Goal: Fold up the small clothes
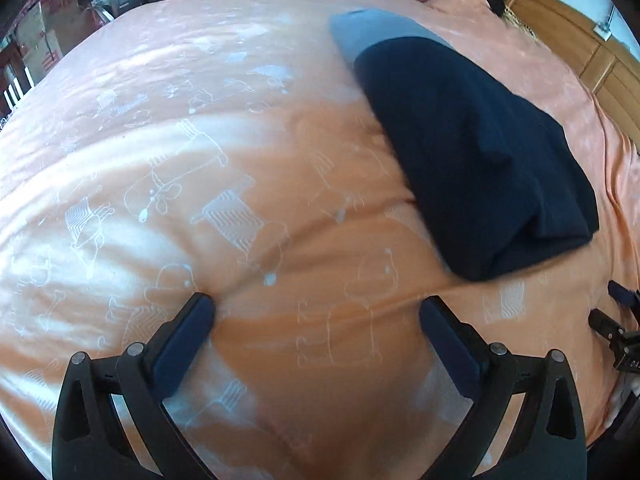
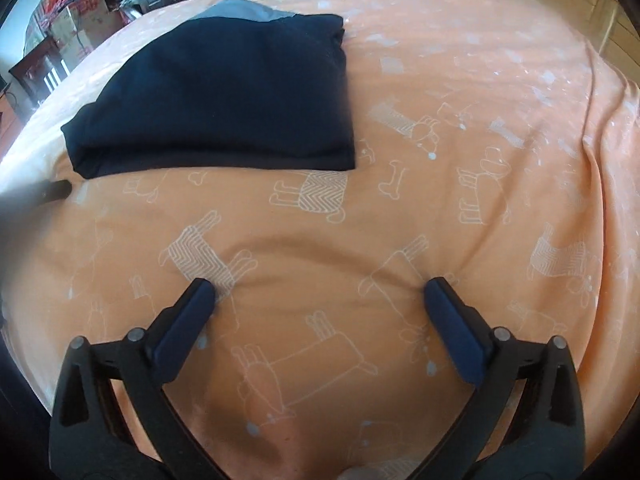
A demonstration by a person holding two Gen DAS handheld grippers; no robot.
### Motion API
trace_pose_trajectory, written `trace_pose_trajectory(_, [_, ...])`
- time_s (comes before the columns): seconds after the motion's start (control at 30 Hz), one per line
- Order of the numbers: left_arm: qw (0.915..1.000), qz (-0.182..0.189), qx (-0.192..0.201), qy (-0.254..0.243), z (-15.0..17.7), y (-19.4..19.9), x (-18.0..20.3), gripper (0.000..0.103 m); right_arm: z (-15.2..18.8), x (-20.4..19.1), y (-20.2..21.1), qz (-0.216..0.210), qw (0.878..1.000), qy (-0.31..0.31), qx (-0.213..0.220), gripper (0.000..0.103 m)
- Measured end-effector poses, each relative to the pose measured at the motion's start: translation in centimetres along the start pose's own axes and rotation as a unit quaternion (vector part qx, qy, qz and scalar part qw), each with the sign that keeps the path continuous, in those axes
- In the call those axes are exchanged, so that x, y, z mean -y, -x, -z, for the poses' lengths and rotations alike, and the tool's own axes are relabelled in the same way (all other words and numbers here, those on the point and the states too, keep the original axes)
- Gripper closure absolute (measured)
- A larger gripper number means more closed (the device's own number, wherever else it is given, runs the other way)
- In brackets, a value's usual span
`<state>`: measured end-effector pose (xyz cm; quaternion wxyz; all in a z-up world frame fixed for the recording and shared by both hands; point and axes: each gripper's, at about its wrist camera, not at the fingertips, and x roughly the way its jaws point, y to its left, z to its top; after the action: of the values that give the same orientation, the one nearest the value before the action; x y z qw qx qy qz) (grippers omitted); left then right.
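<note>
Both pairs of jaws stand wide apart and hold nothing: the left gripper [image 1: 318, 310] and right gripper [image 2: 320, 294] press their tips into the orange dog-print bedsheet [image 2: 460, 152]. Farther off lies the folded navy garment [image 2: 224, 96], up and left in the right wrist view, well apart from either gripper, over a grey cloth [image 1: 372, 30]. The risk, I judge: closing here would pinch the sheet, dragging it and disturbing the stack.
</note>
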<state>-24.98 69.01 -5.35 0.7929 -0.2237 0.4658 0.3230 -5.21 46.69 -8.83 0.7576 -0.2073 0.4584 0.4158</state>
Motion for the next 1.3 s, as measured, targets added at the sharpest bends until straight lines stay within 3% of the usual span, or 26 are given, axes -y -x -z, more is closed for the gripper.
trace_pose_trajectory(0.03, [1.0000, 0.003, 0.000, 0.002, 0.0, 0.0, -0.6, 0.000, -0.1, -0.1, 0.7, -0.008, 1.000, -0.006, 0.005, 0.000])
trace_pose_trajectory(0.13, [0.9995, 0.025, 0.000, 0.019, -0.5, 0.0, -1.4, 0.000, -0.3, -1.4, 3.5, -0.098, 0.994, -0.006, 0.054, 0.010])
trace_pose_trajectory(0.17, [0.9990, 0.036, 0.006, 0.027, -0.4, 0.1, -1.8, 0.000, -0.9, -2.4, 3.6, -0.165, 0.985, -0.017, 0.051, 0.017])
trace_pose_trajectory(0.23, [0.9977, 0.052, 0.019, 0.040, 0.2, 0.3, -2.4, 0.000, -1.9, -4.4, 2.7, -0.217, 0.975, -0.016, 0.041, 0.046])
trace_pose_trajectory(0.27, [0.9969, 0.059, 0.025, 0.045, 0.3, 0.4, -2.6, 0.000, -2.6, -6.2, 1.7, -0.236, 0.971, 0.001, 0.036, 0.077])
trace_pose_trajectory(0.3, [0.9962, 0.066, 0.031, 0.049, 0.5, 0.5, -2.9, 0.000, -3.2, -7.6, 0.9, -0.245, 0.969, 0.011, 0.035, 0.097])
trace_pose_trajectory(0.47, [0.9911, 0.105, 0.056, 0.061, 1.0, 0.6, -3.9, 0.000, -5.7, -12.3, -2.9, -0.223, 0.974, 0.029, 0.025, 0.099])
trace_pose_trajectory(0.63, [0.9891, 0.113, 0.070, 0.063, 1.4, 0.8, -4.0, 0.000, -7.4, -14.5, -4.6, -0.194, 0.980, 0.024, 0.030, 0.099])
trace_pose_trajectory(0.73, [0.9863, 0.127, 0.078, 0.071, 1.5, 0.9, -4.3, 0.000, -7.8, -16.8, -6.0, -0.241, 0.970, 0.026, -0.003, 0.101])
trace_pose_trajectory(0.8, [0.9815, 0.145, 0.091, 0.086, 1.8, 1.2, -4.9, 0.000, -8.0, -15.1, -7.1, -0.302, 0.953, -0.016, -0.021, 0.102])
trace_pose_trajectory(0.87, [0.9811, 0.146, 0.092, 0.088, 1.8, 1.3, -4.9, 0.000, -7.8, -14.6, -7.8, -0.311, 0.950, -0.018, -0.026, 0.103])
trace_pose_trajectory(0.97, [0.9829, 0.138, 0.090, 0.082, 1.7, 1.1, -4.5, 0.000, -7.7, -14.8, -7.1, -0.286, 0.958, 0.002, -0.018, 0.103])
trace_pose_trajectory(1.07, [0.9818, 0.145, 0.090, 0.084, 1.8, 1.2, -4.6, 0.000, -6.2, -15.2, -3.9, -0.249, 0.966, 0.065, -0.017, 0.103])
trace_pose_trajectory(1.17, [0.9815, 0.144, 0.093, 0.085, 1.9, 1.1, -4.5, 0.000, -5.6, -15.2, -0.4, -0.251, 0.963, 0.098, 0.013, 0.102])
trace_pose_trajectory(1.3, [0.9818, 0.142, 0.095, 0.083, 1.9, 1.1, -4.5, 0.000, -10.0, -16.7, 1.4, -0.262, 0.953, 0.134, 0.064, 0.102])
